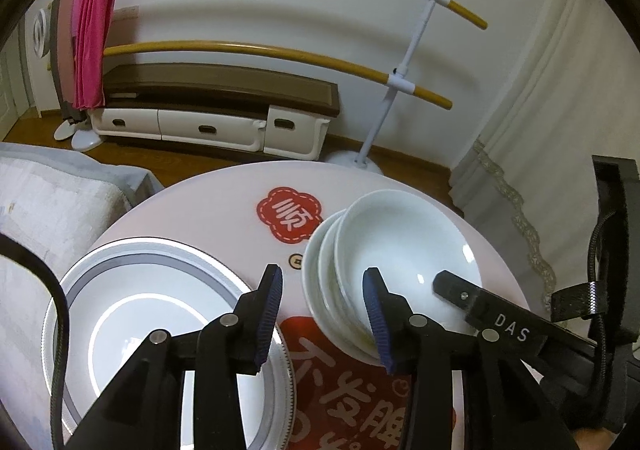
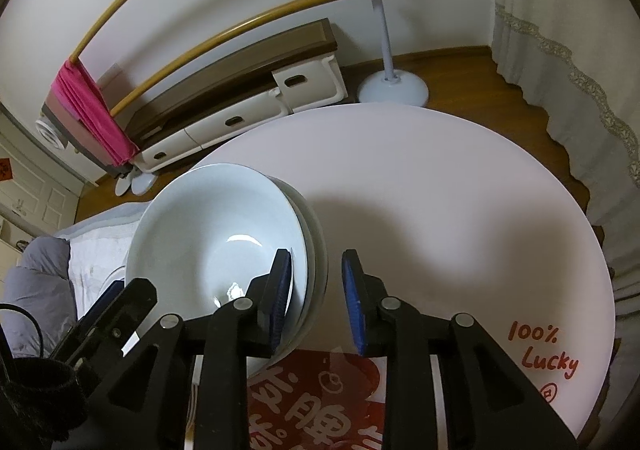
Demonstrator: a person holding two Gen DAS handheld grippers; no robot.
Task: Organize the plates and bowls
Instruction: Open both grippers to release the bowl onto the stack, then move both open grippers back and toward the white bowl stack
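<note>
While both grippers tilt steeply down over the round desk point(image 2: 440, 178), the right gripper point(image 2: 316, 302) straddles the rim of the stacked white bowls point(image 2: 208, 226), fingers slightly spread, not pressing. The left gripper point(image 1: 324, 314) hangs open between the bowls point(image 1: 400, 234), mouths upward, and a grey-ringed plate point(image 1: 132, 290) lying flat.

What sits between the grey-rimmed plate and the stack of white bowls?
Only bare table between grey-rimmed plate and bowl stack, per the left wrist view.

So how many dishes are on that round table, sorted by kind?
White bowls, nested in one stack: 3 rims show
Grey-rimmed plates: 1 seen, possibly more beneath
Total: 4 dishes counted
</note>
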